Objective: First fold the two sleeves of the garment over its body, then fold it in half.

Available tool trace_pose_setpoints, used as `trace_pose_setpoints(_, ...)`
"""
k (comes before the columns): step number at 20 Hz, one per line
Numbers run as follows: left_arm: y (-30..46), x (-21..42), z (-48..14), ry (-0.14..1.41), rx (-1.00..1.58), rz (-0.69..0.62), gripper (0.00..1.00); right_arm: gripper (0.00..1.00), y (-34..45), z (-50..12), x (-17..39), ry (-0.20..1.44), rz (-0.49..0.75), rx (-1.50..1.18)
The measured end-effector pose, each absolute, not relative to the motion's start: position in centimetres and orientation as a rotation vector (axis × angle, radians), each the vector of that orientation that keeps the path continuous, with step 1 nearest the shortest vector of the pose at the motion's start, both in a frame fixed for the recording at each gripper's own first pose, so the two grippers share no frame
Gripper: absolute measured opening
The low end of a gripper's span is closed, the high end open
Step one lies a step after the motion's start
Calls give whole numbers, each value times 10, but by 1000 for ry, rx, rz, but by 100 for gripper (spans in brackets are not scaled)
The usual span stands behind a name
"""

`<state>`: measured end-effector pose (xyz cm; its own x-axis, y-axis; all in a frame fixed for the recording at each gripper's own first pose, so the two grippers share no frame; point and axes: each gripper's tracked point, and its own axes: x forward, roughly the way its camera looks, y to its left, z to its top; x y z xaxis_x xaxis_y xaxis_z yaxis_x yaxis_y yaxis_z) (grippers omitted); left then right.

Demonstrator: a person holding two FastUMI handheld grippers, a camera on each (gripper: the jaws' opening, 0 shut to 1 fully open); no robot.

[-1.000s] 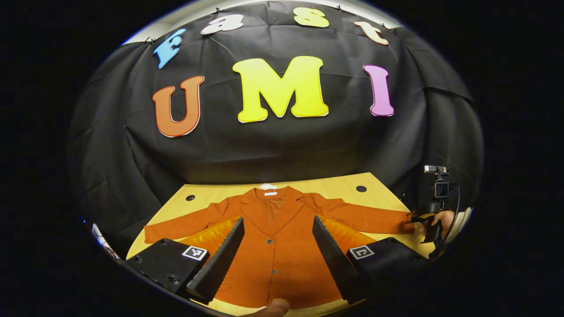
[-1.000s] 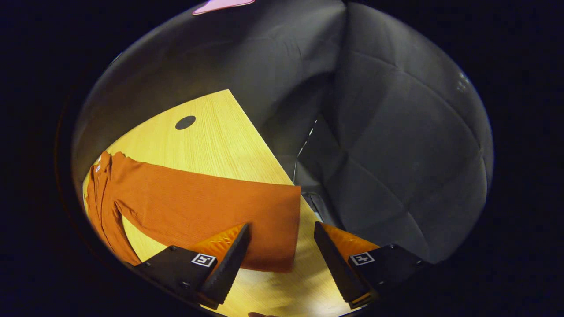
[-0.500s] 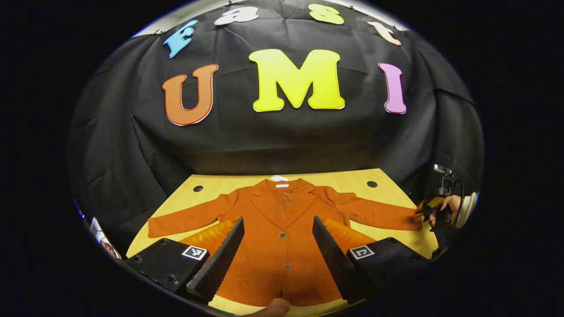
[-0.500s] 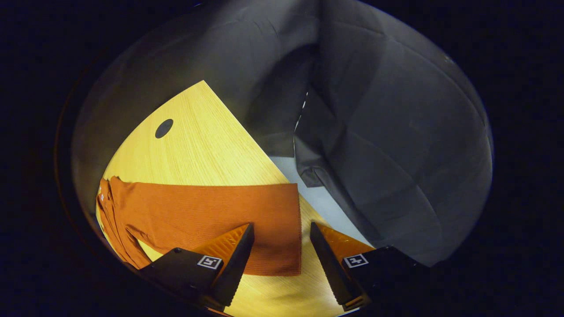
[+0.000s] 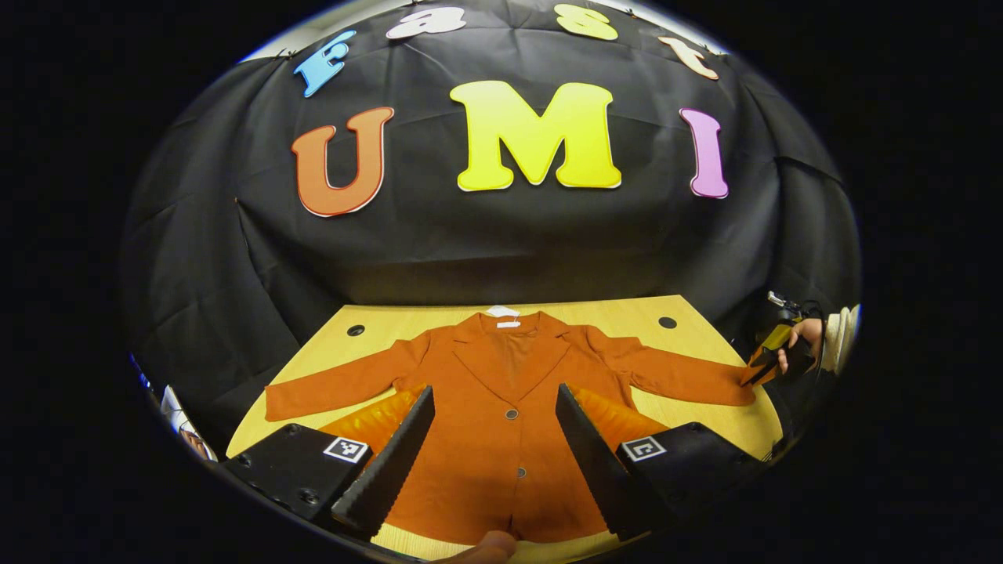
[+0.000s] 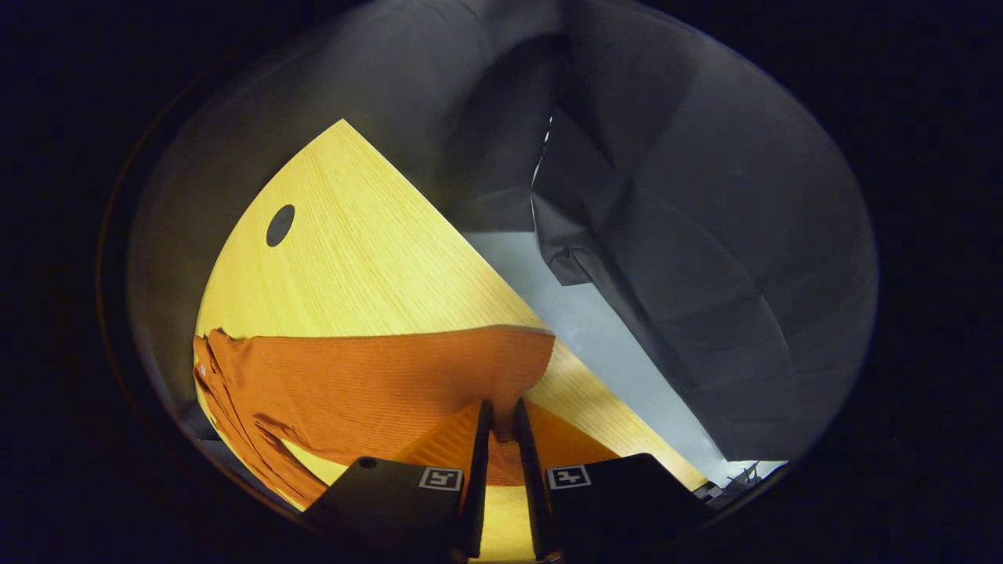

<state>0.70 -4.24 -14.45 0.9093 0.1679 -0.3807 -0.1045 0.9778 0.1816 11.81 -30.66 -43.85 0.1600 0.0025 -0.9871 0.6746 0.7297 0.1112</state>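
Both sleeves of the orange jacket [image 5: 501, 399] lie spread on the wooden table [image 5: 392, 338]. The right gripper [image 6: 500, 427] pinches one sleeve's cuff [image 6: 521, 368]. The left gripper [image 5: 495, 415] hovers spread wide above the jacket's front.

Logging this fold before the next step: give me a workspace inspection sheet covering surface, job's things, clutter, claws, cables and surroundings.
Surface: wooden table, two dark round holes near its far corners.
Job's things: orange jacket lying flat, front up, both sleeves spread out, none folded yet.
Clutter: nothing seen.
Claws: left claw open, above the jacket's lower body; right claw shut on the right sleeve cuff, which is lifted slightly off the table. In the left gripper view a hand holds it at the table's right edge.
Cables: nothing seen.
Surroundings: black cloth wall; pale floor beyond the table edge.
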Motion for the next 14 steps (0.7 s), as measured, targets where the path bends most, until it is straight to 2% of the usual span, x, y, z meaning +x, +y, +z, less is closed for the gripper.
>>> trace_pose_setpoints(10, -19, -1, -146, 411, 151, 180, 100, 23, -306, -438, 118, 1364, -534, 629)
trace_pose_setpoints(12, -17, -1, -144, 407, 155, 182, 100, 24, -310, -430, 110, 1367, -572, 613)
trace_pose_setpoints(14, -15, -1, -142, 402, 156, 181, 100, 6, -312, -437, 114, 1377, -570, 607)
